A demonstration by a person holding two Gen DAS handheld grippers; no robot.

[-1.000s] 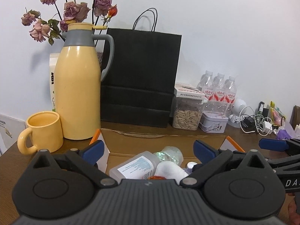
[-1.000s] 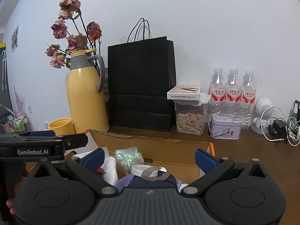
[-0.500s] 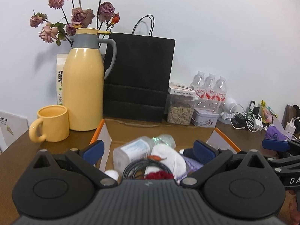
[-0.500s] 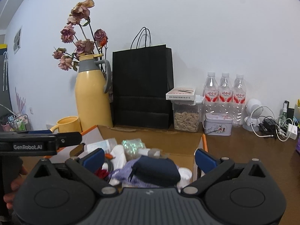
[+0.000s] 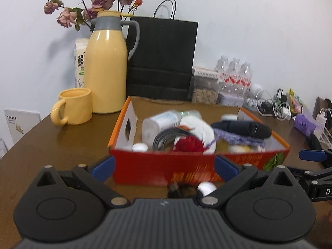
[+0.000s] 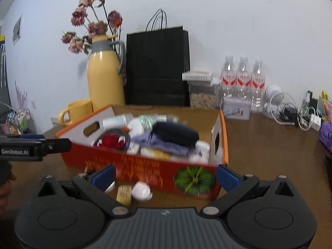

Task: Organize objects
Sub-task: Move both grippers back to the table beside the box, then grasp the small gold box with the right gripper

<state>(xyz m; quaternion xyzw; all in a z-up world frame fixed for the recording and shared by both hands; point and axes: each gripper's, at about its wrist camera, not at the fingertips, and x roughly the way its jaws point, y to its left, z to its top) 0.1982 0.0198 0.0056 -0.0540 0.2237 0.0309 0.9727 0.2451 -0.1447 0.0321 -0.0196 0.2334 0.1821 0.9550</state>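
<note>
- A red cardboard box (image 5: 157,168) with orange-edged flaps is seen resting on the brown worktop (image 5: 62,143), just ahead of both grippers.
- The box is filled with mixed items: a white roll (image 5: 151,127), a coiled dark cable (image 5: 166,138), a red bundle (image 5: 189,144), a purple knitted cloth (image 5: 238,139) and a dark blue pouch (image 5: 242,128) laid on top.
- The left gripper (image 5: 164,167) is held before the near wall of the box; its jaws are spread wide apart and nothing is gripped between them.
- The right gripper (image 6: 165,175) is likewise held in front of the box, with jaws wide apart and nothing between them.
- On the worktop in front of the box, small loose pieces are seen between the right jaws: a white rounded object (image 6: 141,191) and a tan ridged block (image 6: 124,194) just beside it. Their exact nature cannot be told because of blur.
- A yellow mug (image 5: 72,106) is set left of the box, with a yellow thermos jug (image 5: 105,70) behind it and dried roses (image 5: 93,2) rising behind the jug.
- A black paper bag (image 5: 161,60) stands against the wall behind the box.
- To the right of the bag, a clear jar of seeds (image 6: 203,95), three water bottles (image 6: 242,78) and a small tin (image 6: 236,108) are grouped, with tangled chargers (image 6: 294,114) further right.
</note>
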